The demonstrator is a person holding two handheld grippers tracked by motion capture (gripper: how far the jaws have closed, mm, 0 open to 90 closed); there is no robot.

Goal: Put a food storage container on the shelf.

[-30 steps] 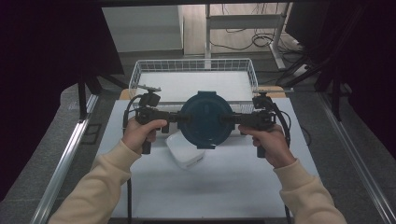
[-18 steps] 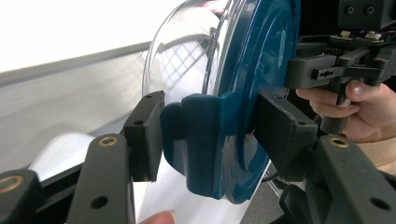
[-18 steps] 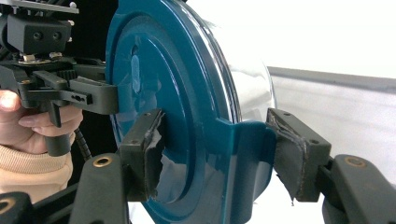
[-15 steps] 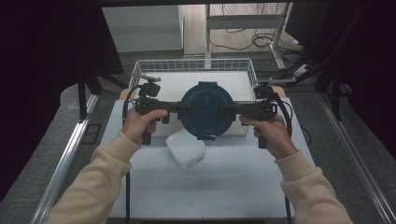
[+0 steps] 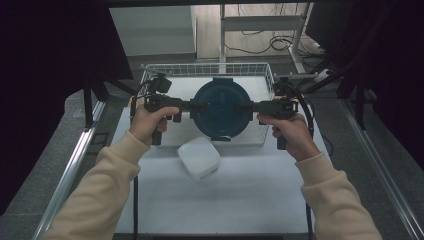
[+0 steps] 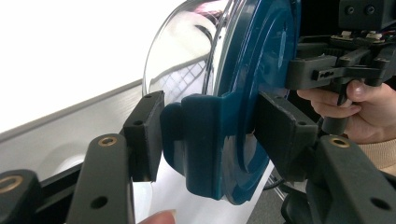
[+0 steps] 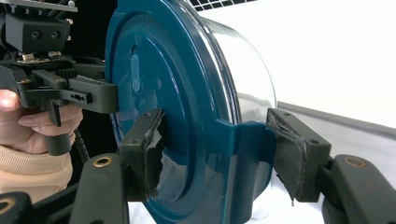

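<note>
Table: white, bare at front | wire basket: at far edge | blue-lidded container: held above basket's near rim | left gripper, right gripper: jaws part-closed, each clamping a lid tab | white box: on table, near side

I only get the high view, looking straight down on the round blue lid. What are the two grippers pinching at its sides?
Observer: The left gripper view shows it side-on. The left gripper squeezes a blue clip that folds down from the edge of the lid.
Operator: Is there anything under the lid?
Observer: Yes, a clear bowl. The lid is on it.
Operator: Does the other gripper look okay?
Observer: The right gripper has black pads that look torn and frayed where they clamp the lid.
</note>
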